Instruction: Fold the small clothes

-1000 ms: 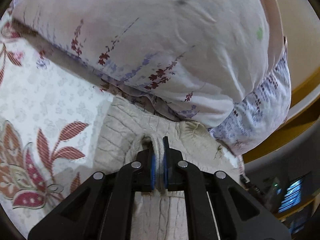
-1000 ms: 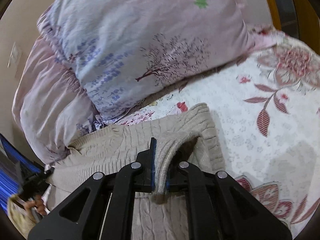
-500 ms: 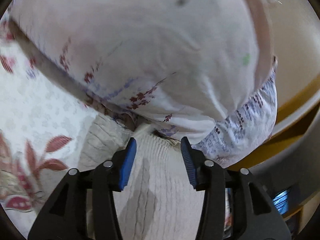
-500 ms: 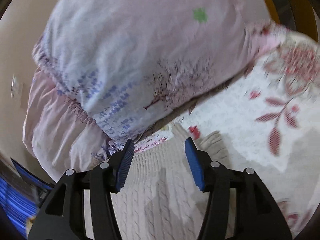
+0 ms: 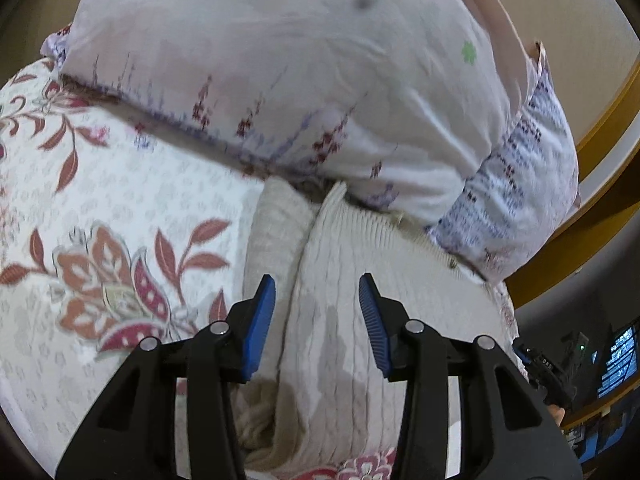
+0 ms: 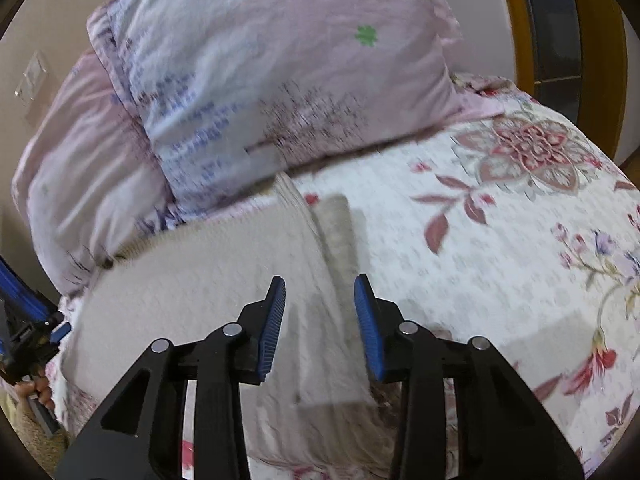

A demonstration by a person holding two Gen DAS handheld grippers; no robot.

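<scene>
Blue-padded fingers apart and empty on both left gripper (image 5: 317, 312) and right gripper (image 6: 320, 314), hovering over beige cable-knit sweater (image 5: 344, 280) lying folded on floral bedspread (image 6: 500, 240), top edge against pillow (image 5: 300, 80); no readable writing anywhere.

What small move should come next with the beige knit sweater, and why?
Probably close the left gripper on the sweater's side edge below it for another fold: both jaws are open, the right gripper too, and the sweater lies folded against the pillow.
</scene>
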